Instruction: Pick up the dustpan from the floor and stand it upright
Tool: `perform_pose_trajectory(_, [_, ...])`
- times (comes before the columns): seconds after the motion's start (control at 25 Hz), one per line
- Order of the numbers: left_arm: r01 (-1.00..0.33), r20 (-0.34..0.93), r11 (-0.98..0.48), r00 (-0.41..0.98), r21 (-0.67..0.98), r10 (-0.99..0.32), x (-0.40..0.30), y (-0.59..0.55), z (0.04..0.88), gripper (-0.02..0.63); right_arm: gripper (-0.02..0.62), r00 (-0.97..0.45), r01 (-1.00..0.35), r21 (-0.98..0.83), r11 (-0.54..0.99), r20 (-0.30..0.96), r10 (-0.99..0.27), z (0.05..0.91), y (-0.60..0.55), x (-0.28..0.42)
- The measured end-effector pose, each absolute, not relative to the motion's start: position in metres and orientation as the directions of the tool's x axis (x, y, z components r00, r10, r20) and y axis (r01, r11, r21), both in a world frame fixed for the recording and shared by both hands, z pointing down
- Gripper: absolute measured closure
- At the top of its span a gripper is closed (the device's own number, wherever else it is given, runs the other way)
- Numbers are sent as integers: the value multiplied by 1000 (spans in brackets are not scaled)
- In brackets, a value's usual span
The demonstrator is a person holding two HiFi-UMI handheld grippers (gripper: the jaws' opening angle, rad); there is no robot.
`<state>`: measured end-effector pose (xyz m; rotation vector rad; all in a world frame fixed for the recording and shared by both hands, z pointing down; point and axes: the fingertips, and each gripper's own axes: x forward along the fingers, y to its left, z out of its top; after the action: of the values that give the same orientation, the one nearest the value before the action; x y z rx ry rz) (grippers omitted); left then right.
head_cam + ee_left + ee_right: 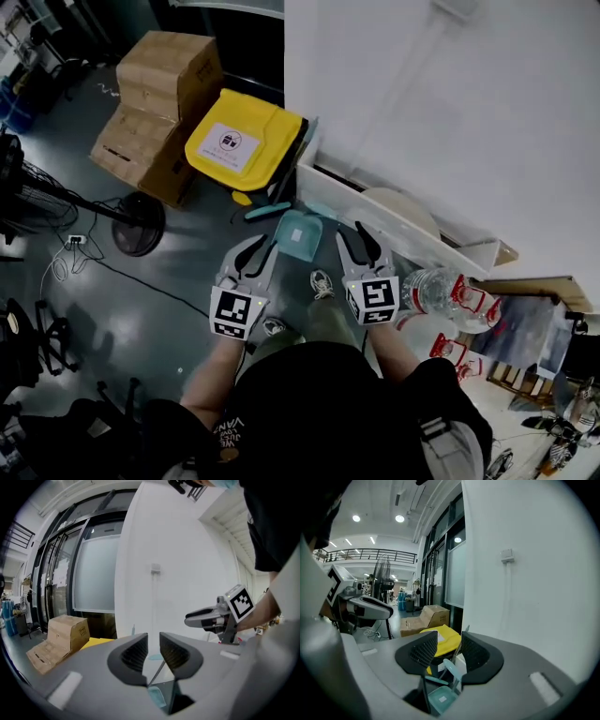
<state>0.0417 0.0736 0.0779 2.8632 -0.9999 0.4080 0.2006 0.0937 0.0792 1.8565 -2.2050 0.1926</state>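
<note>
Hovering above the dustpan (300, 234), our left gripper (260, 248) and right gripper (361, 239) gape empty. It may topple if we clip it.

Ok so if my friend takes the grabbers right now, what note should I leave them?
Left gripper: fingers apart, holding nothing.
Right gripper: fingers apart, holding nothing.
Dustpan: teal, on the floor ahead of both grippers, near the yellow bin. Neither gripper touches it.
Done: its handle seems to point up, so it looks stood upright already, though I cannot be sure.
Left: check that it stands by itself. If it has tipped, grip the handle and raise it.
</note>
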Motion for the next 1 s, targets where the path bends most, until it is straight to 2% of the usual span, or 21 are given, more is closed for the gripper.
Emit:
perform_pose_trajectory(0.08, [-626, 261, -780, 752, -8, -606, 42, 75, 68, 476, 449, -163, -979, 78, 191, 271, -949, 70, 97, 198])
perform_pose_trajectory(0.16, [-627, 246, -779, 754, -8, -609, 41, 78, 58, 479, 524, -169, -977, 87, 196, 253, -953, 58, 101, 196])
perform_pose_trajectory(0.36, [-628, 196, -778, 763, 2, -615, 30, 85, 33, 497, 578, -196, -973, 83, 217, 208, -958, 31, 107, 186])
perform_pose_trajectory(0.72, [-622, 149, -783, 775, 4, -614, 16, 95, 9, 552, 592, -225, -967, 71, 244, 207, -952, 16, 117, 180])
perform_pose_trajectory(1.0, [-635, 133, -773, 766, -2, -630, 16, 95, 3, 554, 594, -246, -965, 43, 260, 209, -946, 11, 120, 180])
